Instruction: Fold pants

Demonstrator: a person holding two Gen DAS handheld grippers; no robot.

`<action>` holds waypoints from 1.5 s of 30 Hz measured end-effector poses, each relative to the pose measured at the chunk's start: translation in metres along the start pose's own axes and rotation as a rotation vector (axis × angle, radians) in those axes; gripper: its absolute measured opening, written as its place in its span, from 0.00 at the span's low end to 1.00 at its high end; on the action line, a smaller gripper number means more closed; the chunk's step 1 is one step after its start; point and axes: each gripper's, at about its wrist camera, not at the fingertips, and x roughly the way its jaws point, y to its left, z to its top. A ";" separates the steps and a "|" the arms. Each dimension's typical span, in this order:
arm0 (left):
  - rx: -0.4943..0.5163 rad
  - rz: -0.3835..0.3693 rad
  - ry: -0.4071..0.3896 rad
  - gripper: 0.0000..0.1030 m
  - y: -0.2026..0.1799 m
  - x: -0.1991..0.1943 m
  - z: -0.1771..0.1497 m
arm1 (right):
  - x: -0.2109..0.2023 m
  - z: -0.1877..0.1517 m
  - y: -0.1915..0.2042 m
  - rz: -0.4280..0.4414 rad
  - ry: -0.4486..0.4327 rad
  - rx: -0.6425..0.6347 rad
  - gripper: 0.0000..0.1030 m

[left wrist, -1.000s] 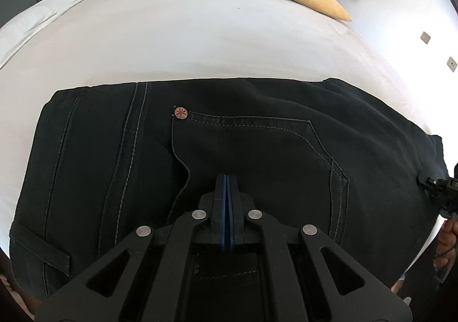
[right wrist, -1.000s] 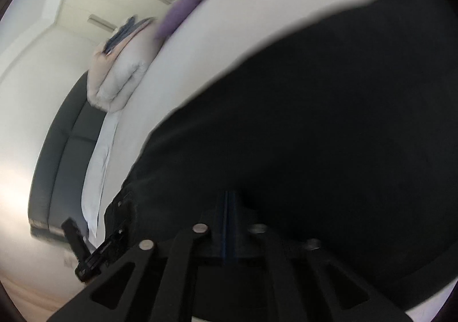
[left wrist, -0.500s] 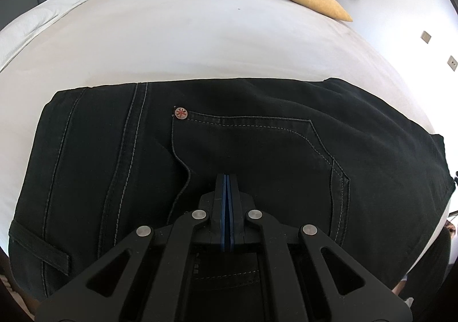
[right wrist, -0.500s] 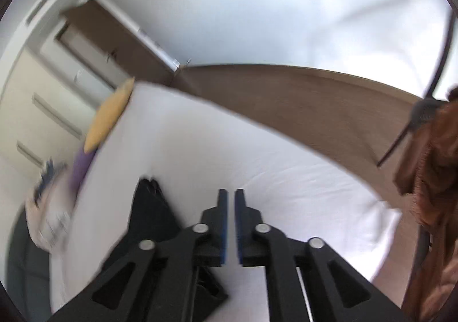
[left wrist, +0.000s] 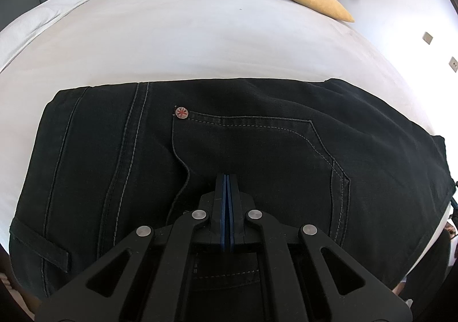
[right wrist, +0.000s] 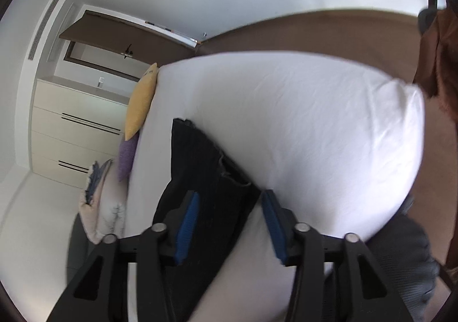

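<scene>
We find the black pants [left wrist: 243, 150] folded flat on the white bed [left wrist: 200, 44], filling the lower half of the left wrist frame. The left gripper [left wrist: 228, 179] sits at lower centre over them, pads pressed together with no cloth visibly between. The right gripper [right wrist: 229, 202] is spread wide, holding nothing, at the pants' edge.

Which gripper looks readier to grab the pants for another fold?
Probably the right gripper: its jaws are open around the edge of the pants. The left gripper is shut, resting over the pants' middle.
</scene>
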 end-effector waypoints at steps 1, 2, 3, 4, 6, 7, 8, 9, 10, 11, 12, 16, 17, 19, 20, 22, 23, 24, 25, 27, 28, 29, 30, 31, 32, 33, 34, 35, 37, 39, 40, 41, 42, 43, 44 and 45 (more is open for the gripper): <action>0.000 0.000 0.000 0.02 0.000 0.000 0.000 | 0.003 -0.002 -0.005 0.030 0.007 0.045 0.38; -0.001 -0.001 0.000 0.02 0.000 0.000 0.000 | 0.004 -0.002 -0.005 0.048 0.013 0.067 0.37; 0.000 -0.002 0.000 0.02 -0.001 0.000 0.000 | 0.009 -0.003 -0.006 0.069 0.020 0.092 0.34; 0.002 -0.002 0.001 0.02 -0.001 0.000 0.001 | 0.013 -0.002 -0.007 0.083 0.022 0.109 0.32; 0.003 -0.004 0.002 0.02 -0.002 0.000 0.000 | 0.020 0.001 -0.007 0.107 0.020 0.131 0.22; 0.002 -0.005 0.001 0.02 -0.003 0.000 0.000 | 0.023 0.003 -0.009 0.115 0.017 0.146 0.17; 0.003 -0.005 0.001 0.02 -0.003 0.000 0.000 | 0.026 0.004 -0.011 0.118 0.016 0.162 0.13; 0.002 -0.004 0.001 0.02 -0.004 0.000 -0.001 | 0.028 0.005 -0.011 0.124 0.014 0.169 0.11; 0.001 -0.004 0.001 0.02 -0.004 0.001 -0.001 | 0.029 0.006 -0.010 0.127 0.010 0.167 0.11; 0.002 -0.004 0.001 0.02 -0.004 0.000 -0.001 | 0.030 0.005 -0.007 0.122 0.003 0.153 0.11; 0.005 -0.003 0.001 0.02 -0.004 0.000 -0.001 | 0.030 0.005 -0.006 0.120 -0.001 0.147 0.11; 0.010 0.000 0.004 0.02 -0.005 -0.001 -0.001 | 0.026 0.006 0.002 0.078 -0.008 0.081 0.10; 0.012 0.001 0.003 0.02 -0.005 -0.001 -0.001 | 0.026 0.007 0.006 0.067 -0.010 0.063 0.10; 0.011 0.002 0.003 0.02 -0.005 -0.002 -0.002 | 0.024 0.006 0.018 0.033 -0.020 -0.005 0.11; 0.012 0.002 0.003 0.02 -0.005 -0.002 -0.001 | 0.023 0.004 0.026 0.017 -0.026 -0.045 0.11; 0.014 0.004 0.003 0.02 -0.005 -0.002 -0.001 | 0.020 -0.004 0.052 -0.031 -0.045 -0.183 0.11; 0.013 0.005 0.003 0.02 -0.005 -0.002 -0.001 | 0.020 -0.010 0.065 -0.049 -0.049 -0.256 0.11; 0.012 0.005 0.003 0.02 -0.005 -0.002 -0.001 | 0.021 -0.017 0.076 -0.056 -0.045 -0.313 0.11; 0.011 0.005 0.004 0.02 -0.006 -0.002 -0.001 | 0.025 -0.030 0.092 -0.071 -0.036 -0.395 0.11; 0.013 0.009 0.005 0.02 -0.006 -0.003 -0.001 | 0.033 -0.057 0.118 -0.098 -0.015 -0.548 0.11; 0.018 0.013 0.005 0.02 -0.007 -0.003 0.000 | 0.039 -0.080 0.135 -0.124 -0.004 -0.670 0.11; 0.023 0.018 0.005 0.02 -0.008 -0.003 0.000 | 0.045 -0.105 0.150 -0.154 0.001 -0.795 0.11; 0.029 0.024 0.005 0.02 -0.009 -0.003 0.000 | 0.052 -0.128 0.161 -0.184 0.003 -0.906 0.10; 0.034 0.030 0.005 0.02 -0.010 -0.003 0.000 | 0.060 -0.162 0.173 -0.224 0.000 -1.066 0.10; 0.035 0.036 0.005 0.02 -0.012 -0.005 0.001 | 0.064 -0.184 0.178 -0.250 -0.006 -1.165 0.10; 0.034 0.039 0.002 0.02 -0.012 -0.007 0.002 | 0.073 -0.216 0.182 -0.287 -0.012 -1.303 0.10; 0.026 0.034 -0.003 0.02 -0.014 -0.011 0.002 | 0.082 -0.240 0.182 -0.306 0.000 -1.395 0.10; 0.019 0.015 -0.011 0.02 -0.016 -0.015 0.002 | 0.090 -0.256 0.179 -0.317 0.017 -1.439 0.10; 0.010 -0.024 -0.038 0.02 -0.023 -0.024 0.002 | 0.101 -0.270 0.173 -0.347 0.028 -1.478 0.10; -0.005 -0.104 -0.051 0.02 -0.034 -0.032 0.003 | 0.106 -0.270 0.171 -0.359 0.030 -1.476 0.10; -0.010 -0.151 -0.046 0.02 -0.045 -0.034 0.004 | 0.106 -0.269 0.171 -0.360 0.029 -1.474 0.10; -0.012 -0.186 -0.037 0.02 -0.053 -0.034 0.005 | 0.107 -0.268 0.172 -0.363 0.024 -1.480 0.10; -0.019 -0.234 -0.024 0.02 -0.062 -0.032 0.007 | 0.106 -0.269 0.172 -0.364 0.019 -1.486 0.10; -0.032 -0.294 -0.007 0.02 -0.072 -0.030 0.008 | 0.106 -0.270 0.173 -0.367 0.009 -1.498 0.10; -0.050 -0.359 0.016 0.04 -0.084 -0.027 0.010 | 0.106 -0.274 0.173 -0.370 -0.001 -1.510 0.10; -0.066 -0.408 0.037 0.07 -0.093 -0.023 0.011 | 0.107 -0.279 0.173 -0.374 -0.012 -1.523 0.10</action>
